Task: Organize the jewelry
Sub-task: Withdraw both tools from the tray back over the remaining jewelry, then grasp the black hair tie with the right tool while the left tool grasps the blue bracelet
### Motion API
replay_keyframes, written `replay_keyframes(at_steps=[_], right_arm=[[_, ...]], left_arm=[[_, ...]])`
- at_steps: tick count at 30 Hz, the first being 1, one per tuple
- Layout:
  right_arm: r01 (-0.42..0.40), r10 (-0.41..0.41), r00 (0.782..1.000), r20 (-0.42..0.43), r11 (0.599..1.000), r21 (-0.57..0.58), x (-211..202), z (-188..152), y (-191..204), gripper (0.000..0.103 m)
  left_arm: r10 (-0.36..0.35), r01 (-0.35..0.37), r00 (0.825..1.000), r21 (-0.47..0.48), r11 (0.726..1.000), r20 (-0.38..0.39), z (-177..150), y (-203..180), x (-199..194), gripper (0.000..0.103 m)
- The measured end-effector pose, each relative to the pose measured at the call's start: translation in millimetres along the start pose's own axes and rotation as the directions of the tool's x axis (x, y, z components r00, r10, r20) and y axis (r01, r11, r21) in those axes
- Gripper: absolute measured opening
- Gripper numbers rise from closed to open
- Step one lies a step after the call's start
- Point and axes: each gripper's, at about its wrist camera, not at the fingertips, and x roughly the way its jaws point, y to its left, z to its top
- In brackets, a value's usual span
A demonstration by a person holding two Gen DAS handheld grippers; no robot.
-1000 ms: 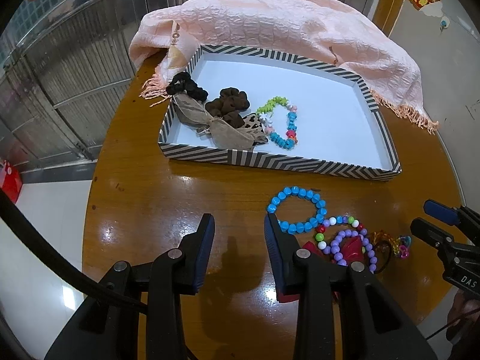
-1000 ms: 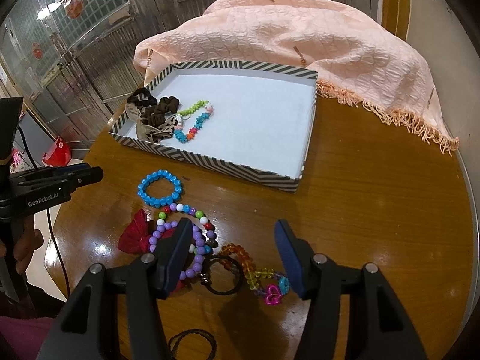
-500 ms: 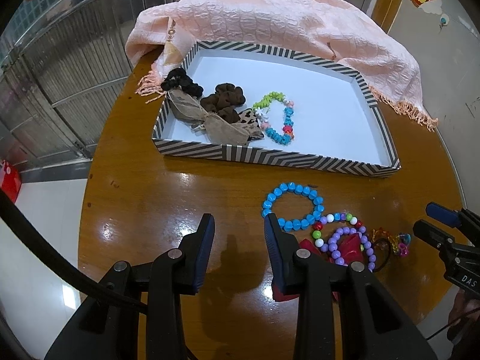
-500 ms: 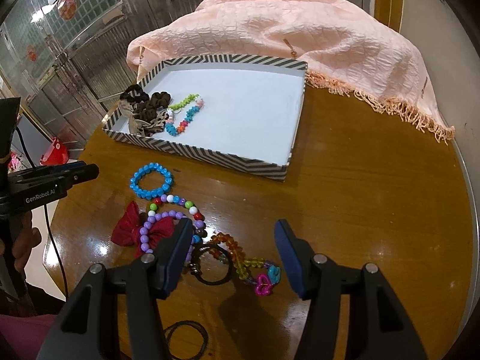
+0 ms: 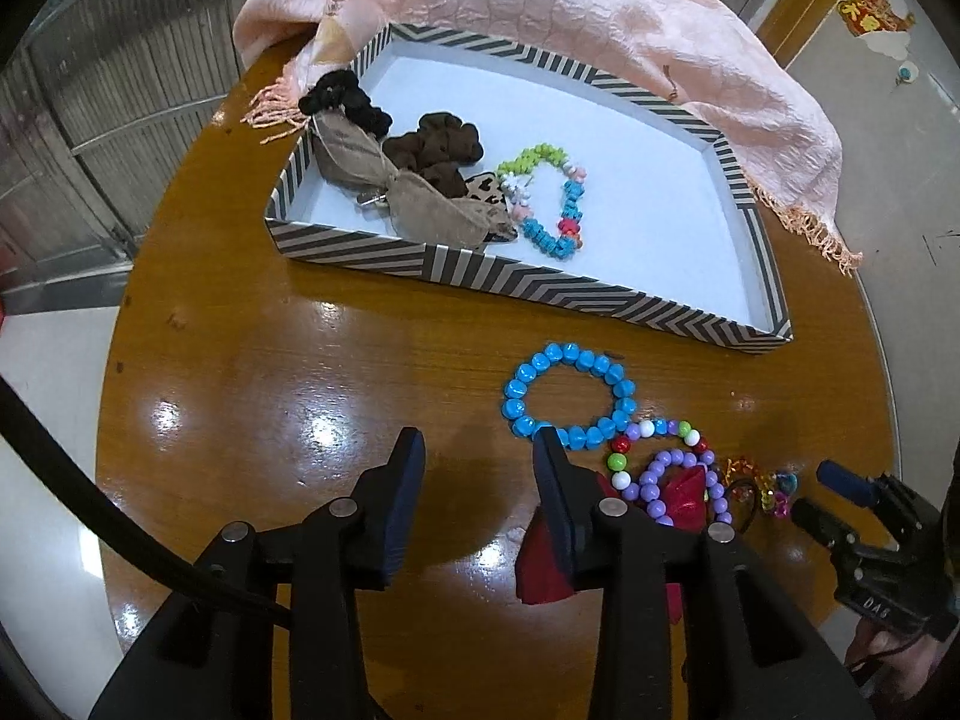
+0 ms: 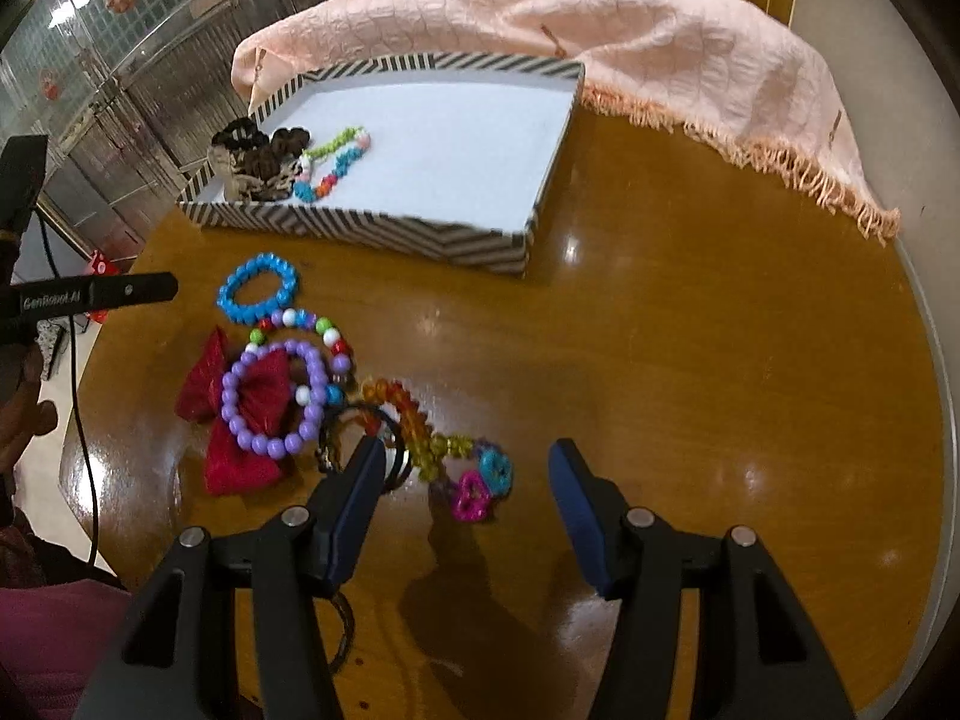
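My left gripper (image 5: 477, 450) hangs over bare wood just left of a blue bead bracelet (image 5: 570, 399). Its jaws are opening with nothing between them, and its right finger covers part of a red bow (image 5: 687, 489). A purple bracelet (image 6: 270, 396) lies on that bow, beside a multicoloured bead bracelet (image 6: 300, 321). My right gripper (image 6: 468, 456) is open low over an amber bead bracelet (image 6: 414, 420). The bracelet's pink and blue charms lie between the jaws, untouched. A striped tray (image 5: 540, 282) behind holds scrunchies, a beige bow and a bead bracelet (image 5: 552, 198).
A pink fringed cloth (image 6: 600, 18) is draped over the far side of the round wooden table (image 6: 690, 360), behind the tray. A black hair tie (image 6: 360, 438) lies by my right gripper's left finger. Another black ring (image 6: 342, 630) lies under that gripper, near the table's front edge.
The left jaws have spread wider and that gripper has tilted slightly. My right gripper has come down and forward, so the amber bracelet's charms now lie between its jaws.
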Motion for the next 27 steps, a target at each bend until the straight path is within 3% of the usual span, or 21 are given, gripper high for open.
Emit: replay_keyframes(at_steps=[8, 14, 19, 22, 27], right_arm=[[-0.013, 0.012, 1.0, -0.021, 0.998, -0.057, 6.7, -2.7, 9.4, 0.052], [-0.043, 0.043, 0.999, -0.019, 0.998, -0.039, 2.3, -0.9, 4.1, 0.05], [-0.097, 0.093, 0.995, -0.04, 0.99, -0.101, 4.3, 1.3, 22.1, 0.022], [-0.135, 0.129, 0.99, -0.064, 0.985, -0.109, 7.5, -3.1, 30.5, 0.022], [-0.106, 0.1, 0.991, -0.085, 0.992, -0.07, 19.4, -9.1, 29.1, 0.022]], left_arm=[[0.008, -0.008, 1.0, 0.001, 1.0, -0.019, 6.6, -3.8, 10.6, 0.027], [0.016, -0.016, 1.0, -0.007, 1.0, -0.027, 11.4, -3.1, 17.2, 0.027], [0.02, -0.021, 0.999, -0.017, 1.0, -0.027, 15.1, -3.0, 19.1, 0.027], [0.021, -0.021, 1.0, -0.019, 1.0, -0.021, 15.8, -2.7, 18.1, 0.027], [0.03, -0.03, 0.999, -0.007, 1.0, -0.015, 16.8, -4.8, 18.8, 0.027]])
